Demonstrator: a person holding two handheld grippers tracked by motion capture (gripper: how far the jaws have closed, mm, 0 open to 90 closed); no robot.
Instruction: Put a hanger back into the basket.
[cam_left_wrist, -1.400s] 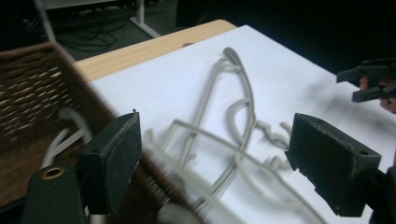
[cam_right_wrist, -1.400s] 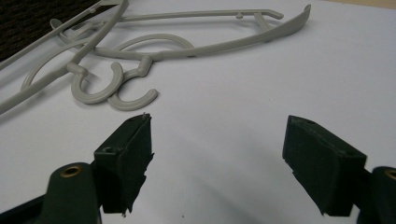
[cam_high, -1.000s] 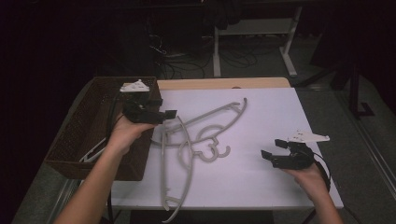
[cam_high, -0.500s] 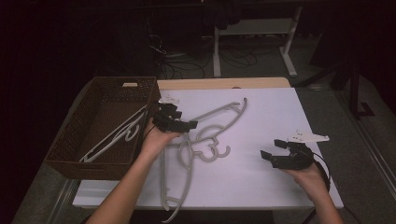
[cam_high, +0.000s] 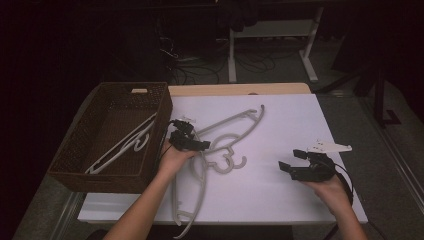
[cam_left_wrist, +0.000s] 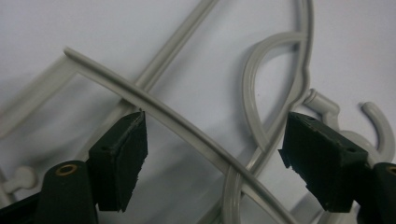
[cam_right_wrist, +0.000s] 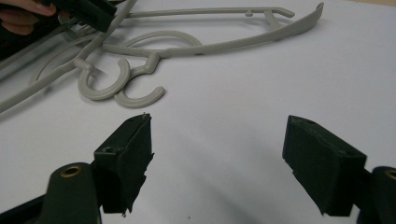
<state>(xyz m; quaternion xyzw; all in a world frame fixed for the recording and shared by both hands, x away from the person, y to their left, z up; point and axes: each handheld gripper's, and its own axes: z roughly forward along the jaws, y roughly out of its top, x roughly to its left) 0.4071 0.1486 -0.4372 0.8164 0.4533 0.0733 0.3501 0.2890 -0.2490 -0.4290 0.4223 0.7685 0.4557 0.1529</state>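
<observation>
The left hand-held gripper (cam_high: 192, 142) sits low over the tangle of grey hangers (cam_high: 227, 145) near the middle of the table (cam_high: 300, 200). Its jaws have just been closing a little yet stand wide, straddling a hanger bar (cam_left_wrist: 187, 133) without pressing it. At about nine o'clock from the pile, a wicker basket (cam_high: 75, 165) holds more hangers. The right hand-held gripper (cam_high: 297, 162) – at four o'clock from the pile – gapes wide over bare tabletop, holding nothing.
</observation>
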